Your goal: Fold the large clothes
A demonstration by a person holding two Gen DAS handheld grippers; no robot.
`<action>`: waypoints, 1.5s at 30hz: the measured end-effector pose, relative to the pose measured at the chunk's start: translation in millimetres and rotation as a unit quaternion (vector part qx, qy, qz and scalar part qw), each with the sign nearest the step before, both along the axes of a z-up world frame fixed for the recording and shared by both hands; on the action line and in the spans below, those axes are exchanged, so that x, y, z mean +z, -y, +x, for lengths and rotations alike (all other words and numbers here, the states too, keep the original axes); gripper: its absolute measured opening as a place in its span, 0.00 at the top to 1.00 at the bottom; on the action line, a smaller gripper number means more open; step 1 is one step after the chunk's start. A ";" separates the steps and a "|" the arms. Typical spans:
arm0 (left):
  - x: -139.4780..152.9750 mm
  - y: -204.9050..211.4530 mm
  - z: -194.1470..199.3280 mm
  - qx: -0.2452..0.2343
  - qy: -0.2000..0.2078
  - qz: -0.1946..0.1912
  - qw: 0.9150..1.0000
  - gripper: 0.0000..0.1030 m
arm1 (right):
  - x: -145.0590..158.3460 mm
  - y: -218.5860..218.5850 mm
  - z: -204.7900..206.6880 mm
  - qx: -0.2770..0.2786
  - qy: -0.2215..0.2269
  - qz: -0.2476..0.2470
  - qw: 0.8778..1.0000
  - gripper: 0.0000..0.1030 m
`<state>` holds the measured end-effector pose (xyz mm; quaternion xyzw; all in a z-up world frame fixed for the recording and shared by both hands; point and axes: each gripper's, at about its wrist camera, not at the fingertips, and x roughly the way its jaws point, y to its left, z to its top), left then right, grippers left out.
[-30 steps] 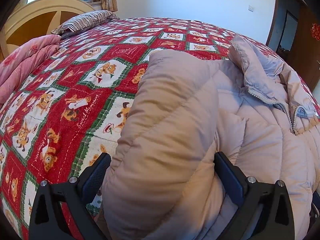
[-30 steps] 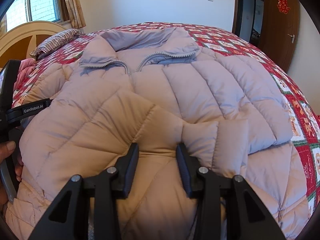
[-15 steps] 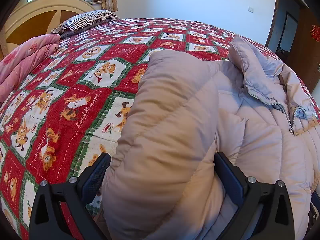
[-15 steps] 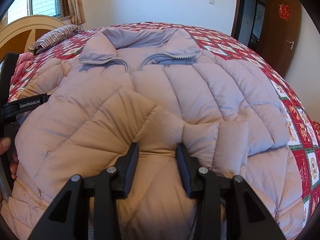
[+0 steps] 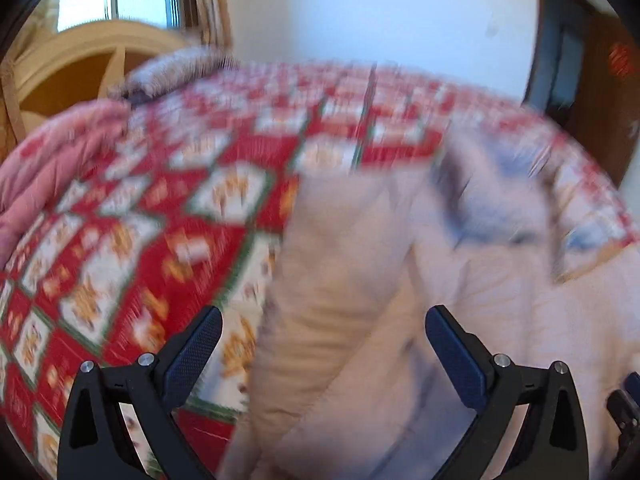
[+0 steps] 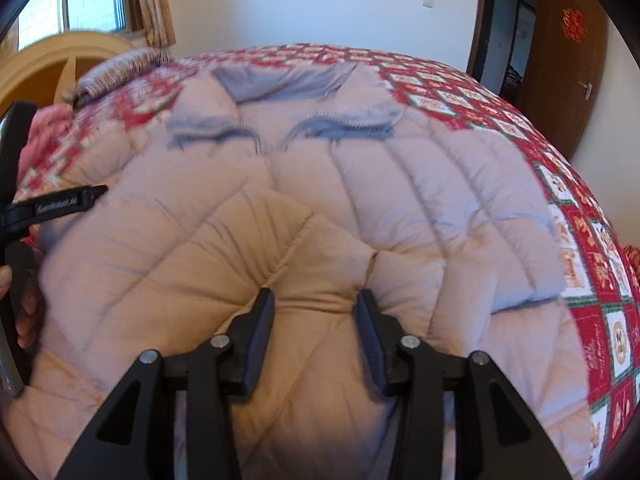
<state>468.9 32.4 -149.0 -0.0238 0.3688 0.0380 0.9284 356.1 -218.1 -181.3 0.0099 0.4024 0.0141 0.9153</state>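
A large beige-pink puffer jacket (image 6: 360, 200) lies front up on the bed, collar (image 6: 280, 80) at the far end, both sleeves folded in over the chest. My right gripper (image 6: 316, 300) is shut on a fold of the sleeve fabric at the jacket's middle. In the blurred left wrist view my left gripper (image 5: 320, 336) is wide open, its fingers either side of the jacket's folded sleeve (image 5: 332, 280) without pinching it. The left gripper's body also shows at the left edge of the right wrist view (image 6: 16, 220).
A red, white and green patterned bedspread (image 5: 160, 208) covers the bed. A folded pink quilt (image 5: 52, 160) and a striped pillow (image 6: 120, 66) lie by the wooden headboard (image 5: 80, 64). A wooden door (image 6: 576, 60) stands at the right.
My left gripper has pulled up and back quickly, so the sleeve fills less of the gap between its open fingers. The right gripper holds its pinch and has barely moved.
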 end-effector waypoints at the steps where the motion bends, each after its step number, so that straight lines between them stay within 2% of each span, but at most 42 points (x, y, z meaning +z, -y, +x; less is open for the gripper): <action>1: 12.0 -1.3 -2.5 -0.008 0.022 -0.006 1.000 0.01 | 9.9 3.0 -4.5 -0.004 0.017 0.005 1.000 0.45; 3: 18.2 -2.4 5.9 -0.012 0.019 -0.004 1.000 0.01 | 20.4 3.0 -5.4 -0.006 0.036 -0.007 0.999 0.44; 5: 8.9 -2.6 22.0 -0.002 -0.003 0.010 1.000 0.01 | 24.0 2.2 2.5 0.000 0.036 -0.014 0.999 0.44; 8: -27.7 -3.0 42.6 0.012 -0.050 0.045 0.998 0.01 | 14.8 5.0 14.8 -0.004 0.018 -0.019 1.000 0.48; 9: -42.4 -6.1 43.6 0.008 -0.066 0.042 0.997 0.01 | 7.7 5.6 18.8 -0.003 0.010 -0.026 1.000 0.52; 11: -53.6 -11.8 43.8 0.004 -0.069 0.001 0.998 0.01 | -7.7 8.5 22.2 0.006 -0.002 -0.038 0.999 0.54; 14: -53.5 -8.3 43.3 0.006 -0.065 0.010 0.998 0.01 | -17.3 11.4 20.3 0.011 -0.001 -0.033 0.999 0.54; 17: -43.1 -10.7 37.7 0.011 -0.067 0.015 0.998 0.01 | -18.2 9.0 21.0 0.016 -0.005 -0.038 0.999 0.53; 20: -11.1 -12.6 24.7 0.005 -0.044 0.007 0.999 0.01 | -10.1 17.7 21.4 0.036 -0.018 -0.012 0.999 0.51; 21: 4.0 -10.6 23.1 -0.006 -0.027 0.005 1.000 0.01 | -5.8 20.0 20.5 0.046 -0.023 -0.004 0.999 0.46; 22: 20.7 -5.4 24.9 -0.017 -0.009 0.008 1.000 0.01 | 1.3 24.5 21.4 0.060 -0.025 0.009 0.998 0.38; 25: 45.9 9.7 42.7 -0.045 0.007 0.005 0.999 0.01 | 31.8 37.2 29.3 0.071 0.006 0.023 0.997 0.25; 27: 52.4 24.5 66.6 -0.057 0.001 0.004 0.998 0.01 | 45.2 43.0 44.2 0.070 0.016 0.025 0.997 0.24; 31: 48.3 54.6 113.6 -0.067 -0.010 0.034 0.997 0.01 | 63.7 58.9 99.7 0.051 0.029 0.013 0.998 0.24; 36: 30.5 69.2 165.3 -0.073 -0.039 0.045 0.996 0.01 | 67.4 71.7 164.1 0.045 0.013 0.023 0.999 0.24; 40: 14.5 73.0 191.3 -0.081 -0.056 0.028 0.995 0.01 | 58.3 77.0 208.6 0.039 -0.004 0.028 0.999 0.24; 43: 6.2 80.8 199.1 -0.096 -0.056 0.035 0.993 0.01 | 46.5 77.3 227.2 0.041 -0.017 0.016 0.999 0.24; 45: 4.7 84.1 200.8 -0.106 -0.047 0.032 0.993 0.08 | 39.1 75.0 238.6 0.051 -0.026 0.008 0.998 0.24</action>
